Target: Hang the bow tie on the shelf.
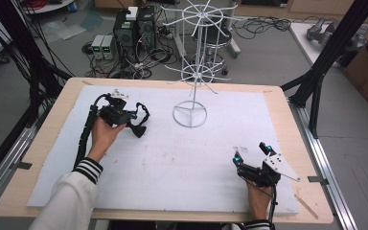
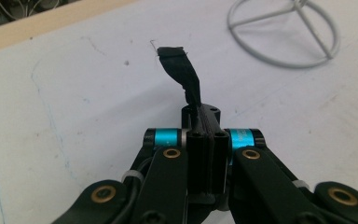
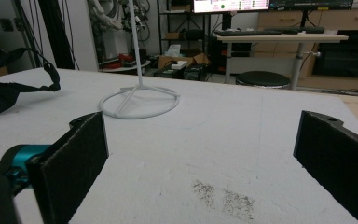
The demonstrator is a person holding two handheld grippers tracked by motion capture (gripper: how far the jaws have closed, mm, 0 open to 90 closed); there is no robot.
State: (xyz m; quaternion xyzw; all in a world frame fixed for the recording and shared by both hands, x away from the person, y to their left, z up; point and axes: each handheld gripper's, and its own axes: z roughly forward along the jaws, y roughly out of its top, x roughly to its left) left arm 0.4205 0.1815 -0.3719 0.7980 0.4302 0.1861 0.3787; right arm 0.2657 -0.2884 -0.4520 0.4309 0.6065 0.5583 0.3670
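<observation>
A black bow tie with a thin strap (image 1: 140, 122) lies on the white mat (image 1: 172, 163), partly lifted at the left. My left gripper (image 1: 132, 116) is shut on it. In the left gripper view the strap (image 2: 182, 71) rises out of the closed jaws of the left gripper (image 2: 200, 117). In the right gripper view the bow tie (image 3: 7, 91) hangs at the far left. A white wire display stand (image 1: 190, 113) rises at the mat's far middle, and its ring base (image 2: 284, 32) (image 3: 139, 100) sits flat. My right gripper (image 1: 250, 152) (image 3: 200, 140) rests open near the front right, with nothing between its pads.
The mat covers a wooden table (image 1: 287, 103). Black frame posts (image 1: 333, 45) stand at the right and left. Computers and cables (image 1: 134, 33) lie on the floor beyond the far edge. A dark smudge (image 3: 223, 196) marks the mat before the right gripper.
</observation>
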